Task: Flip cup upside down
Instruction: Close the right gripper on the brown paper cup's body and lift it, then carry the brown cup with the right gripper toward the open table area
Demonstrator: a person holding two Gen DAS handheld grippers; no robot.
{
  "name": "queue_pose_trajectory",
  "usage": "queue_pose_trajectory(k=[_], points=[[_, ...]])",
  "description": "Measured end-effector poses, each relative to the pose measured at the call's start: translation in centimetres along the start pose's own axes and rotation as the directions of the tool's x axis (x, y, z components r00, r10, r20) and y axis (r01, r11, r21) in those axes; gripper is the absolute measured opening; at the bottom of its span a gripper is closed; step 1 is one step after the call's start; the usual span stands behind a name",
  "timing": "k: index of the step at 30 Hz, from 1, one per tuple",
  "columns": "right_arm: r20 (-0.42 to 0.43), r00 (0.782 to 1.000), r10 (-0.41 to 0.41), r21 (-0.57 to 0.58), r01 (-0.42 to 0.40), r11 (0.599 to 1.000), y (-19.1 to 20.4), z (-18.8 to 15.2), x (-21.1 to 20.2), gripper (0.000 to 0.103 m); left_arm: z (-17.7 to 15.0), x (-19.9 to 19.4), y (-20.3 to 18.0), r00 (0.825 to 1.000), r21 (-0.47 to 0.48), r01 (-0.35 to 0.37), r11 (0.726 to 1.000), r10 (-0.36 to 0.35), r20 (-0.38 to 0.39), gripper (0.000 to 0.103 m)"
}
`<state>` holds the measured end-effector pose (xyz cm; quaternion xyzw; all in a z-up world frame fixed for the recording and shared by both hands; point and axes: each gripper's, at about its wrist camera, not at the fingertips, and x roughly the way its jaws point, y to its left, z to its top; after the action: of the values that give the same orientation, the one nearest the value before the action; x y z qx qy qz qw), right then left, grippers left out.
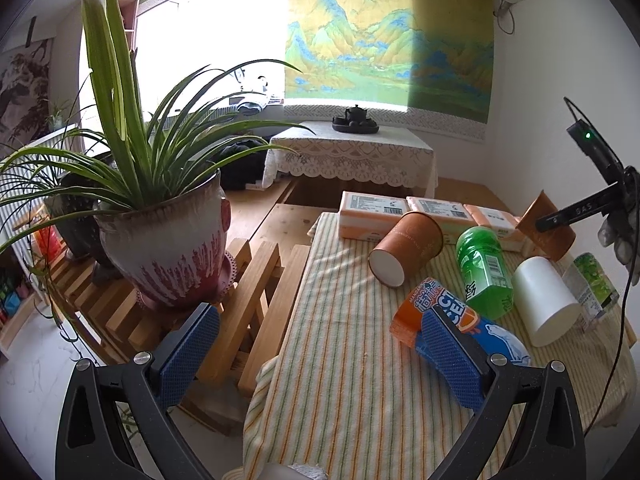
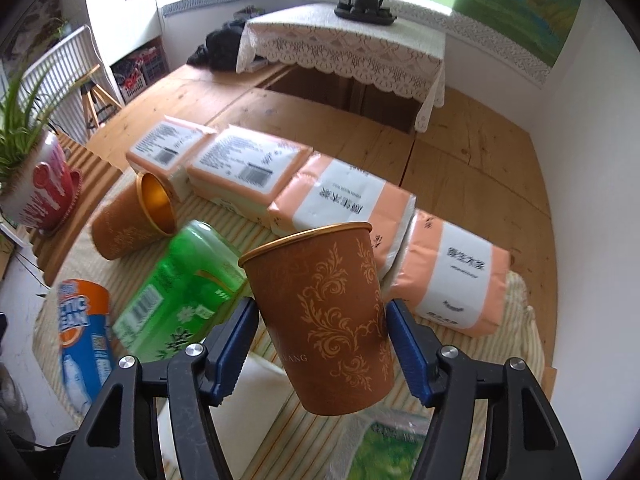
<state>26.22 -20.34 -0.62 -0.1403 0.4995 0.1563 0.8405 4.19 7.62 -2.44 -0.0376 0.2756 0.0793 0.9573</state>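
Observation:
My right gripper (image 2: 320, 320) is shut on a brown paper cup (image 2: 332, 312) with a gold leaf pattern. It holds the cup in the air above the striped cloth (image 2: 288, 432), mouth up and tilted a little. The same cup (image 1: 546, 226) and right gripper (image 1: 560, 218) show at the far right of the left wrist view. A second brown cup (image 2: 128, 220) lies on its side by the tissue packs; it also shows in the left wrist view (image 1: 406, 248). My left gripper (image 1: 316, 344) is open and empty, low over the cloth's left edge.
Several tissue packs (image 2: 340, 200) line the back of the cloth. A green bottle (image 1: 484, 268), an orange and blue can (image 1: 452, 320), a white cup (image 1: 544, 300) on its side and a small clear bottle (image 1: 592, 284) lie around. A potted plant (image 1: 164, 240) stands left.

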Motion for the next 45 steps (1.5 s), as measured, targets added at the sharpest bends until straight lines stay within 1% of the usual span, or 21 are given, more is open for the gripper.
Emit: queue_pose_trajectory(k=[5, 8, 12, 15, 22, 28, 33, 35, 38, 45], points=[[0.063, 0.998, 0.015, -0.003, -0.015, 1.000, 0.5, -1.3, -4.3, 0.062, -0.1, -0.9, -0.5, 1.000, 0.011, 0.016, 1.000, -0.016, 0.009, 0.102], [0.087, 0.996, 0.030, -0.002, -0.030, 1.000, 1.3, -3.0, -6.6, 0.062, -0.2, -1.5, -0.8, 0.999, 0.017, 0.031, 0.999, -0.031, 0.013, 0.102], [0.106, 0.992, 0.067, -0.001, -0.067, 0.998, 2.5, -5.9, -8.9, 0.062, -0.4, -2.4, -1.3, 0.998, 0.029, 0.050, 0.998, -0.050, 0.024, 0.102], [0.104, 0.990, 0.096, 0.003, -0.097, 0.995, 3.6, -8.2, -9.7, 0.062, -0.6, -2.9, -1.7, 0.998, 0.036, 0.062, 0.997, -0.063, 0.028, 0.102], [0.072, 0.982, 0.176, 0.026, -0.178, 0.984, 6.2, -12.2, -9.0, 0.062, -1.0, -3.8, -2.6, 0.996, 0.061, 0.084, 0.995, -0.086, 0.033, 0.102], [0.057, 0.976, 0.212, 0.074, -0.216, 0.974, 7.2, -14.6, -7.2, 0.062, -1.3, -4.1, -3.4, 0.995, 0.087, 0.090, 0.992, -0.093, 0.031, 0.102], [0.063, 0.974, 0.217, 0.113, -0.223, 0.968, 7.7, -15.9, -6.2, 0.062, -1.5, -4.2, -4.0, 0.995, 0.102, 0.089, 0.991, -0.093, 0.029, 0.102], [0.065, 0.976, 0.207, 0.119, -0.213, 0.970, 7.9, -16.3, -6.0, 0.062, -1.6, -4.1, -4.1, 0.995, 0.103, 0.092, 0.990, -0.095, 0.027, 0.102], [0.064, 0.975, 0.212, 0.130, -0.219, 0.967, 8.3, -16.7, -5.6, 0.062, -1.6, -4.0, -4.2, 0.995, 0.107, 0.094, 0.990, -0.097, 0.024, 0.102], [0.078, 0.979, 0.190, 0.161, -0.201, 0.966, 9.3, -17.1, -4.8, 0.062, -1.8, -3.8, -4.8, 0.994, 0.121, 0.104, 0.987, -0.107, 0.018, 0.102]])
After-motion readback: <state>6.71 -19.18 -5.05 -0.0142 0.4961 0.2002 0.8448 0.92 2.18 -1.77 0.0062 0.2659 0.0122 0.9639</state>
